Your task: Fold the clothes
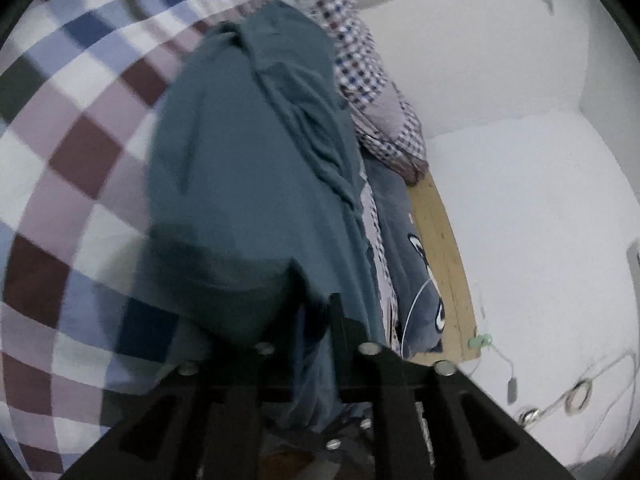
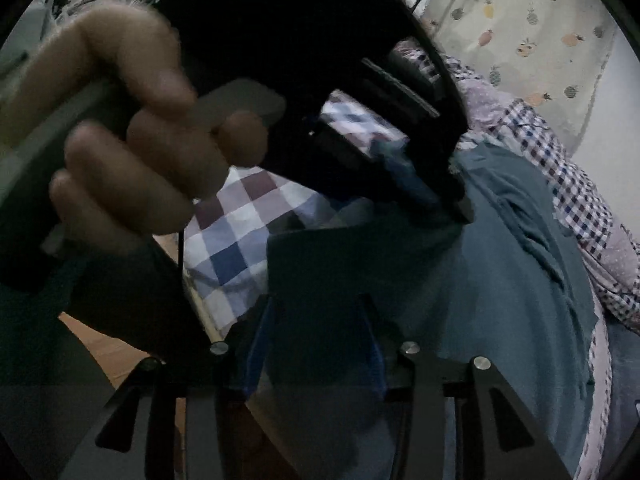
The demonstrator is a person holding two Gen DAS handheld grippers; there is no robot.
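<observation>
Landmark: large-checked bedsheet in white, blue and maroon squares [image 1: 60, 168], spread flat; everything below is placed against it.
Garment: teal-blue soft cloth garment [image 1: 240, 160] lies on top of the checked bedsheet, partly folded, with a ridge of gathered wrinkles along its right side; in the right wrist view [image 2: 500, 248] its near edge is a straight fold.
Left gripper: black two-finger gripper [image 1: 310, 280], fingers narrow and close together, pinching the near edge of the teal garment just above the sheet; seen from the right wrist view [image 2: 432, 196] its tips press into the cloth.
Left hand: the person's hand [image 2: 132, 148] wraps the left gripper's handle, above the sheet's near edge.
Right gripper: black gripper with blue-lined fingers [image 2: 316, 312], jaws moderately apart, the teal fold lying between them; whether they grip it I cannot tell.
Small-checked fabric: finer red-and-blue checked cloth [image 1: 360, 60] bunched at the sheet's far side, beyond the garment.
Wooden board: pale wood strip [image 1: 440, 248] along the sheet's right edge.
</observation>
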